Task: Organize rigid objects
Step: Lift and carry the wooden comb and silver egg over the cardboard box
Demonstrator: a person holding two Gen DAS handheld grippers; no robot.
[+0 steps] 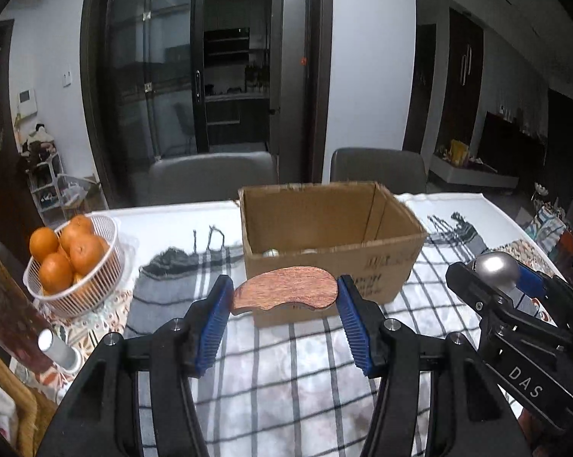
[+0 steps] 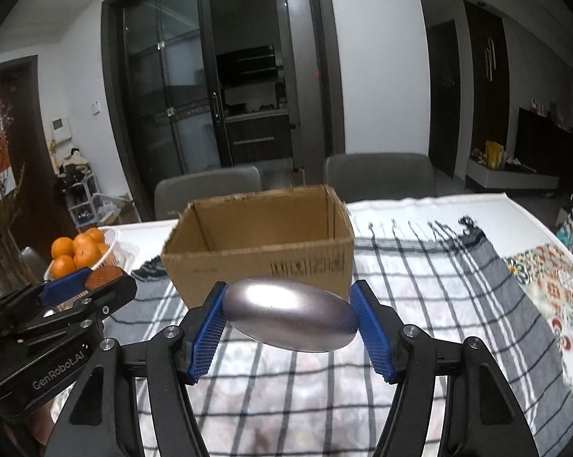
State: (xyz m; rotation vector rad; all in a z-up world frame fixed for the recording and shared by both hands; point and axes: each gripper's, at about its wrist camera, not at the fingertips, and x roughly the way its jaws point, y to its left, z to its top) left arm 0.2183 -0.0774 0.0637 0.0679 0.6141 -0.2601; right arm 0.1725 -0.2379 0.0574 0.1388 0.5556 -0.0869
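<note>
My left gripper [image 1: 285, 293] is shut on a curved brown wooden piece [image 1: 286, 290], held crosswise above the checked cloth [image 1: 286, 373]. My right gripper [image 2: 288, 310] is shut on a smooth silver metal oval [image 2: 290, 312], also lifted off the cloth. Straight ahead of both stands an open cardboard box [image 1: 324, 228], with pale round things low inside it. In the left wrist view the right gripper [image 1: 496, 272] shows at the right with the silver oval [image 1: 496, 268]. The right wrist view shows the left gripper [image 2: 82, 282] at the left holding the wooden piece [image 2: 105, 275].
A white mesh basket [image 1: 107, 262] of oranges [image 1: 77, 251] stands left of the box. A silver cylinder [image 1: 58, 350] and a wicker item sit at the near left edge. Two grey chairs [image 1: 378, 169] stand behind the table. A floral cloth [image 2: 553, 285] lies at the right.
</note>
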